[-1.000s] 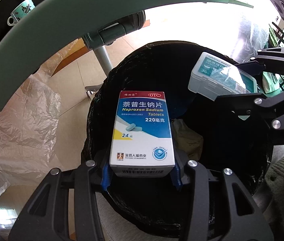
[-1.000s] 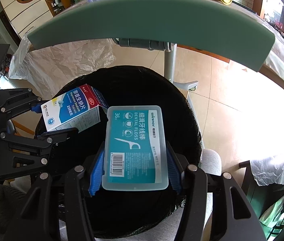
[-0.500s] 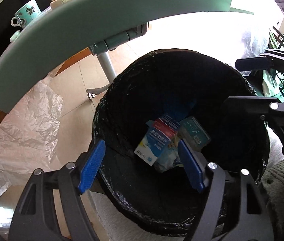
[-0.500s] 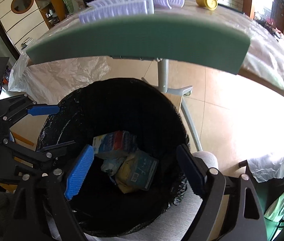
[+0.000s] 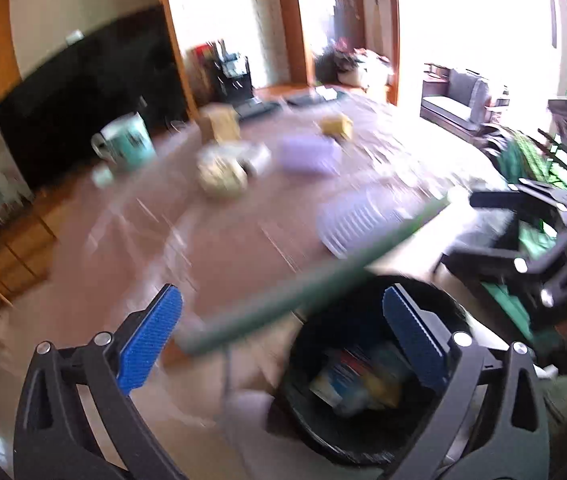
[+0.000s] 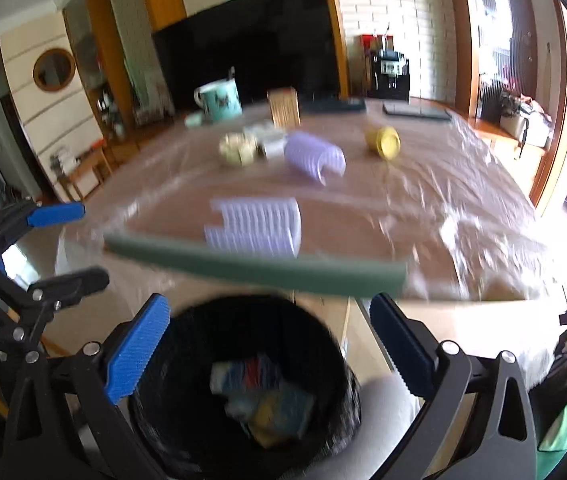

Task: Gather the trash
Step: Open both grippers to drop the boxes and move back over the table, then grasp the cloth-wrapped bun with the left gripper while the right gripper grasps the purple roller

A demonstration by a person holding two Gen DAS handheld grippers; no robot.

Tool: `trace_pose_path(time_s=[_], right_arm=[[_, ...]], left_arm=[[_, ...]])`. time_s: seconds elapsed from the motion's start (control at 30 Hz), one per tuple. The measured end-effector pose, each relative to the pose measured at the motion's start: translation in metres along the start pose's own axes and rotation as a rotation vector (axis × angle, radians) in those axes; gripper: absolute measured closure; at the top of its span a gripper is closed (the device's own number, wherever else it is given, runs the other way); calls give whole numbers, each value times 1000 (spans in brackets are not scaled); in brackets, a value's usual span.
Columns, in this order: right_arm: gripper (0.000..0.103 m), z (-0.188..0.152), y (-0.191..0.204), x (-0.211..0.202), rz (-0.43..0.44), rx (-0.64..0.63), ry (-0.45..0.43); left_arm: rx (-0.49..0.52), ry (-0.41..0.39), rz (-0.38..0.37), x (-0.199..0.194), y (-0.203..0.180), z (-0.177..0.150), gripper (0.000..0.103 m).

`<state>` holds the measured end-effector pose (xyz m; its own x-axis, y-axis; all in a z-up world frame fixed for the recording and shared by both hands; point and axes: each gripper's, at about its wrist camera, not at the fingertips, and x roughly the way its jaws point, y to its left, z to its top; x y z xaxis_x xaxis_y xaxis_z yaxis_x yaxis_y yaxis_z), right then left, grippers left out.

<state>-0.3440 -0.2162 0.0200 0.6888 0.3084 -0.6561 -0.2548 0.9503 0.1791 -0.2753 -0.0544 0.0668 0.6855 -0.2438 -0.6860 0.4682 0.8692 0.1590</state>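
Both boxes that were pinched over the bin a second ago, the blue-and-white tablet carton and the floss case, now lie at the bottom of the black-lined trash bin (image 6: 243, 380) among other scraps, and both views have swung up from the bin mouth to take in the bench (image 6: 423, 200).

That bench is the largest thing in sight: a brown top under clear plastic sheeting, edged with a green foam strip (image 6: 251, 264). On it remain a teal mug (image 6: 219, 100), two lilac hair rollers, one near the edge (image 6: 255, 228) and one further back (image 6: 315, 156), a yellow cap-like piece (image 6: 383, 142), a crumpled pale wad (image 6: 237, 148) and a small tan box (image 6: 283, 106).

By my reading, one deposit is finished and the next pickup lies on the bench; which of these items count as trash cannot be told.

The left gripper (image 5: 279, 340) has its jaws opening, spread wide, with nothing between them. The right gripper (image 6: 271, 344) has its jaws opening too, likewise wide and empty.

Motion blur leaves no label or printing readable on the discarded cartons (image 5: 359, 380) or anything else.
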Motion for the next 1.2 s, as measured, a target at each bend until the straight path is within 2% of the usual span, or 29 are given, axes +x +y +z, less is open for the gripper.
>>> trace_pose_path(time_s=[0.07,0.23,0.43,0.73,0.97,1.07,1.2], right_arm=[[4,9,7,9,-7,-3,-7],[4,23,22,40,-51,-23,13],[4,26,24,68,-58,2,48],[4,32,30,85,-72,-10,64],[4,35,27,90,-62,9,74],[4,35,26,90,-58,15,79],[4,37,24,92,-63,22,83]], left_arm=[[11,-12,41,11,9,16,2],[-6,38,80,53,28,39,2],[-86,109,43,104,58,57,2],[-185,188,-19,165,80,75,2],[-238,224,-58,187,86,85,2],[-226,230,-17,190,86,90,2],[-213,258,-13,197,83,95,2]])
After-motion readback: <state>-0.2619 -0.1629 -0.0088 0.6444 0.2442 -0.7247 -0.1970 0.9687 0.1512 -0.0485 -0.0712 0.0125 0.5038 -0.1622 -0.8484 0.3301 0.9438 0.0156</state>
